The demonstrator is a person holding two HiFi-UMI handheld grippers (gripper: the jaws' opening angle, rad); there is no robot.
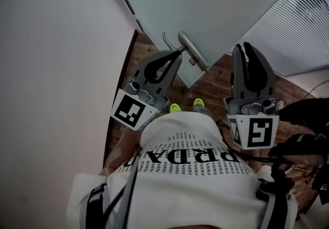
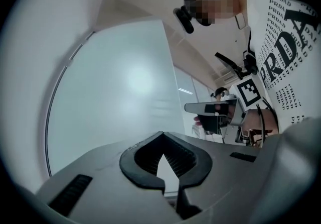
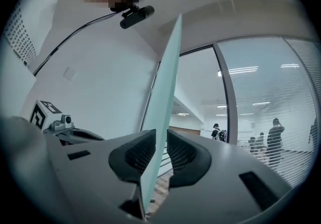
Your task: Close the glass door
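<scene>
Glass door stands ajar. Its hinged side runs along the white wall at the left, and its frosted pane swings out over the wooden floor towards the person. A doorway gap shows past its free edge in the right gripper view.

The left tool has its jaws brought together at the tips. Only the hollow of the bowed pads is between them and they hold nothing. Its own view looks flat onto the pane. In the head view its tips sit just beside the metal handle; I cannot tell whether they touch it.

Further right, the right tool points up at the door's free edge, which runs upright as the door's long axis. Its jaws are a narrow way apart and that edge lines up in the gap. Whether the pads press on the glass cannot be made out. The window blinds lie beyond it.

My judgement is that the left tool is nearer the handle and the right tool nearer the free edge. The door must swing away from the person to shut, so a push on the pane or handle would serve.
</scene>
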